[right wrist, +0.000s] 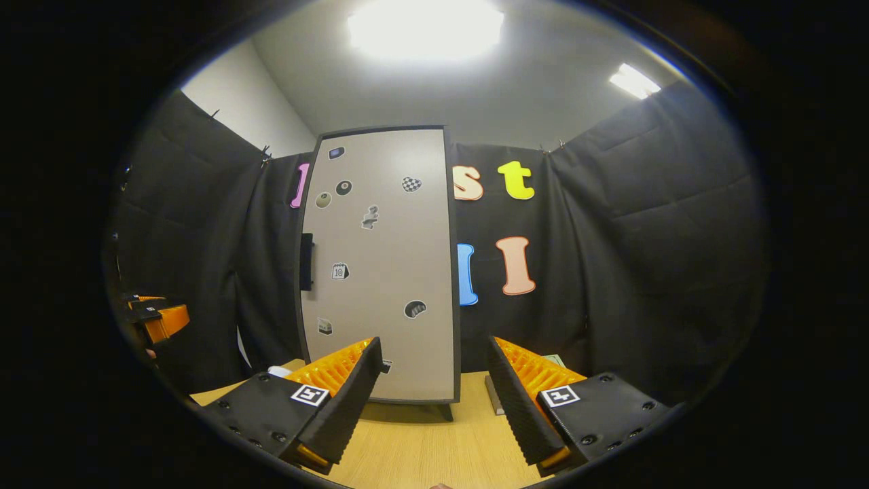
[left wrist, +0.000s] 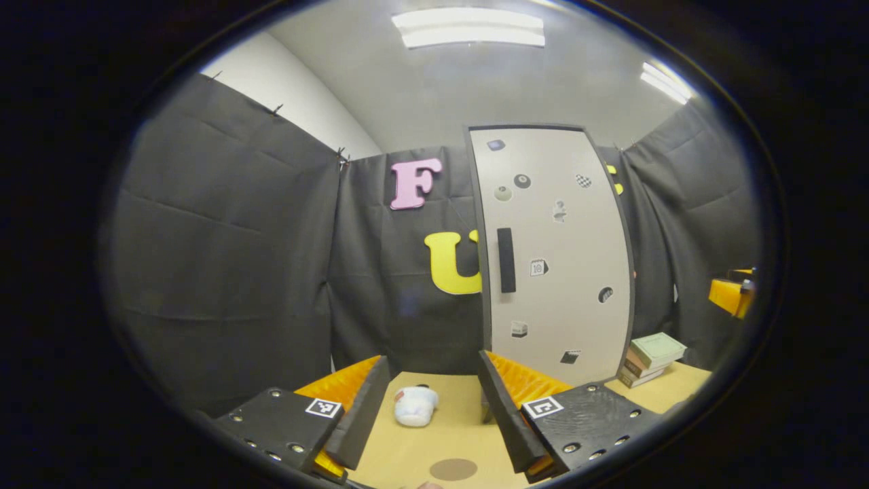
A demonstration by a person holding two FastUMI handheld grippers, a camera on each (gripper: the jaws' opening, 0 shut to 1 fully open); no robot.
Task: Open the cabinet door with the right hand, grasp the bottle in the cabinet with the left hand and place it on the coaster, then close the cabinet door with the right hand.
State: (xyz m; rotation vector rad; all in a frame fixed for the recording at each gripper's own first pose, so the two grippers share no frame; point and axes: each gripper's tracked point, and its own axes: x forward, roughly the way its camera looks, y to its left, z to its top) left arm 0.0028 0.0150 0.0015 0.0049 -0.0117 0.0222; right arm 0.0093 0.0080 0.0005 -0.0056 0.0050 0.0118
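A tall cabinet stands on the wooden table with its grey door (left wrist: 563, 258) closed, so the inside is hidden. The door carries several small stickers and a black vertical handle (left wrist: 506, 260) on its left edge. A round brown coaster (left wrist: 453, 468) lies on the table close under my left gripper (left wrist: 433, 360), which is open and holds nothing. My right gripper (right wrist: 433, 341) is also open and empty, facing the cabinet door (right wrist: 380, 265) from a short distance, with the handle (right wrist: 307, 261) up and to its left.
A small white object (left wrist: 415, 405) lies on the table (left wrist: 468, 421) in front of the cabinet's left side. A stack of books (left wrist: 652, 358) sits to the right of the cabinet. The other gripper's orange body (left wrist: 732, 295) shows far right.
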